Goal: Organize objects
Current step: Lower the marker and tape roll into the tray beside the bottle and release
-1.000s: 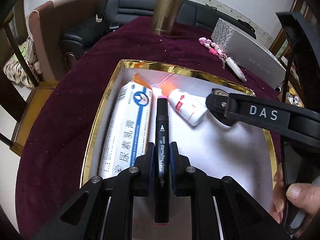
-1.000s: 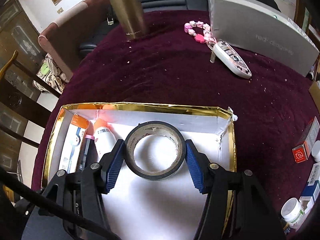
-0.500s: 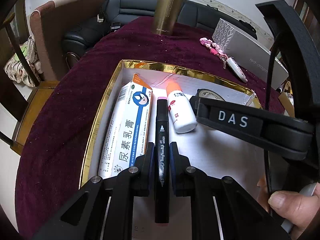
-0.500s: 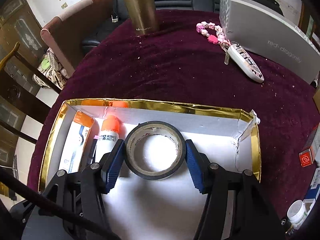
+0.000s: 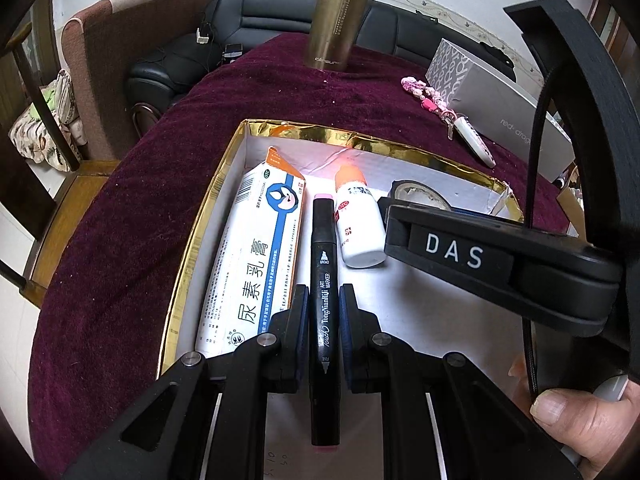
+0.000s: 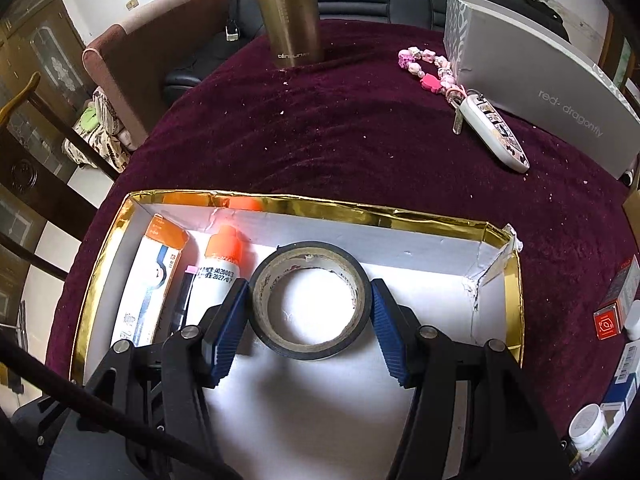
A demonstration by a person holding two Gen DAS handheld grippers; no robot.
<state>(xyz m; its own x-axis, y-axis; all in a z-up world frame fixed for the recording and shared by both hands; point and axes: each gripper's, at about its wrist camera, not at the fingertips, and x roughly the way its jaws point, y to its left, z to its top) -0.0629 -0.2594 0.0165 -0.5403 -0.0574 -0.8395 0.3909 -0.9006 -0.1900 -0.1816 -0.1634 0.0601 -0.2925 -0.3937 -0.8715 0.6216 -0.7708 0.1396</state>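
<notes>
A black marker [image 5: 325, 280] is being pinched by the left gripper [image 5: 324, 312], and at its 2 o'clock a tape roll [image 6: 310, 300] is being squeezed by the right gripper [image 6: 308, 322].

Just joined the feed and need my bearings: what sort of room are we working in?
Most likely a home living room: a black sofa and armchair stand behind a table with a dark red cloth, where a keyring and flask sit.

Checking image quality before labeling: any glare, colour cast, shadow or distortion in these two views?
Left wrist: gold box rim glares, orange glow on the wall behind the orange-capped bottle, table edge bows from fisheye. Right wrist: same orange glow by the bottle, tape roll and right gripper cast soft shadows on the white floor; corners vignetted black.
</notes>
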